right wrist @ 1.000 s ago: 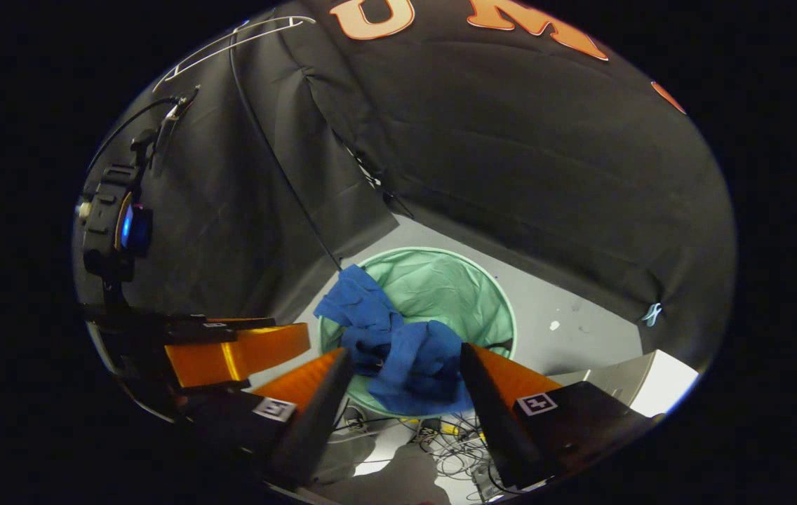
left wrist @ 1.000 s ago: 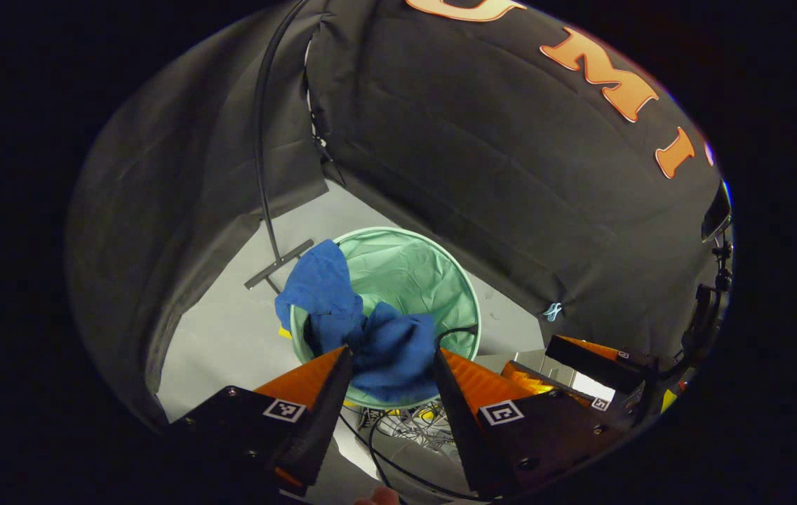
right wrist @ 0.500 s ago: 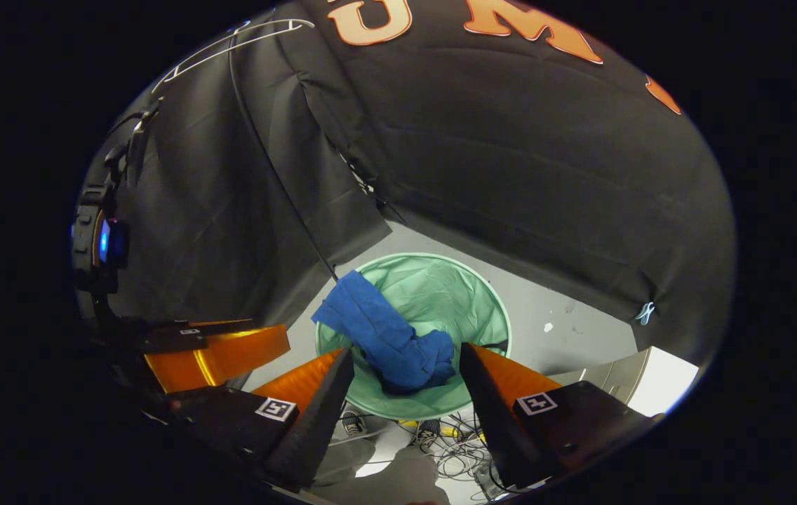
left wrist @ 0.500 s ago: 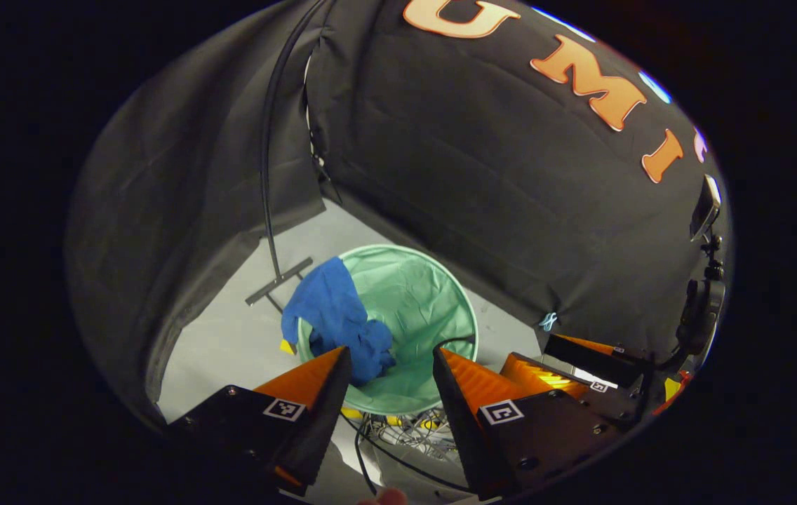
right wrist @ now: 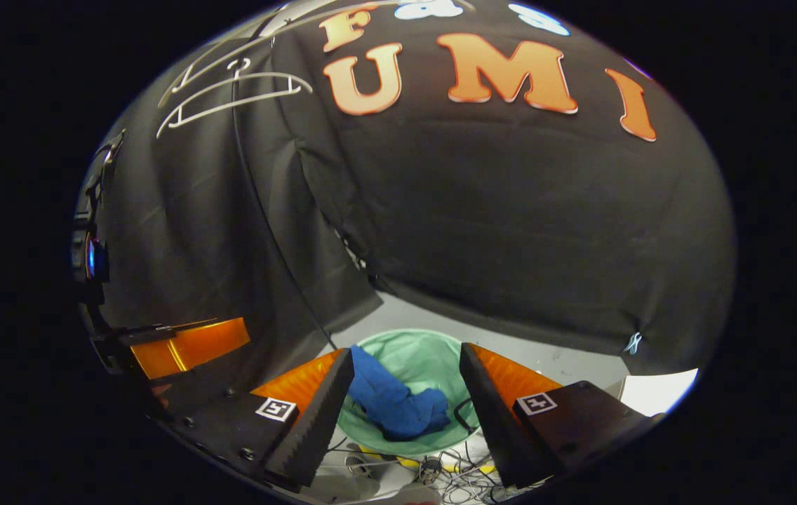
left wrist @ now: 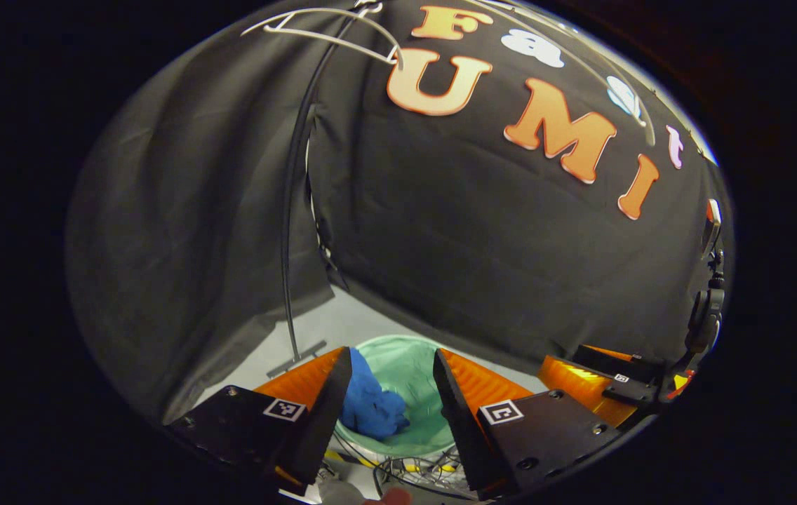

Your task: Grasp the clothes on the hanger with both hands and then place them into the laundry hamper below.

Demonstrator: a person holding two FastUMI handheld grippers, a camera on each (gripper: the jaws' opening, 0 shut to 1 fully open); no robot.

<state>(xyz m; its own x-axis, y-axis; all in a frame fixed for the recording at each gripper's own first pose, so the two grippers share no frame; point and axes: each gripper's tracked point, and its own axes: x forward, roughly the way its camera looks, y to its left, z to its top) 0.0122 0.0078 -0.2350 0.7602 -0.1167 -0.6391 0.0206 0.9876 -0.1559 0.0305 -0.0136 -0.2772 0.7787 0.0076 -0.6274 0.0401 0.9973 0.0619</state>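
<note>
A blue garment [left wrist: 372, 410] [right wrist: 394, 407] lies bunched inside the round green laundry hamper [left wrist: 409, 365] [right wrist: 418, 354] on the floor, one end draped up its left wall. My left gripper [left wrist: 390, 363] is open above the hamper, nothing between its orange fingers. My right gripper [right wrist: 405, 359] is open too and holds nothing. The bare white hanger [left wrist: 328, 31] [right wrist: 230, 98] hangs high at the upper left on a thin black stand pole [left wrist: 288, 231] [right wrist: 258, 203]. The other gripper shows at the right edge of the left gripper view [left wrist: 598, 375] and at the left edge of the right gripper view [right wrist: 184, 344].
The stand's grey foot [left wrist: 297, 359] rests on the pale floor left of the hamper. Loose cables [left wrist: 405, 468] [right wrist: 440, 466] lie on the floor in front of it. A white block [right wrist: 654, 391] sits at the lower right. A finger [left wrist: 386, 496] shows at the bottom edge.
The blue garment has slid off the hamper's rim and sunk deeper inside. Both grippers, open throughout, have lifted and tilted up, so the hamper sits lower and the hanger has come into view.
</note>
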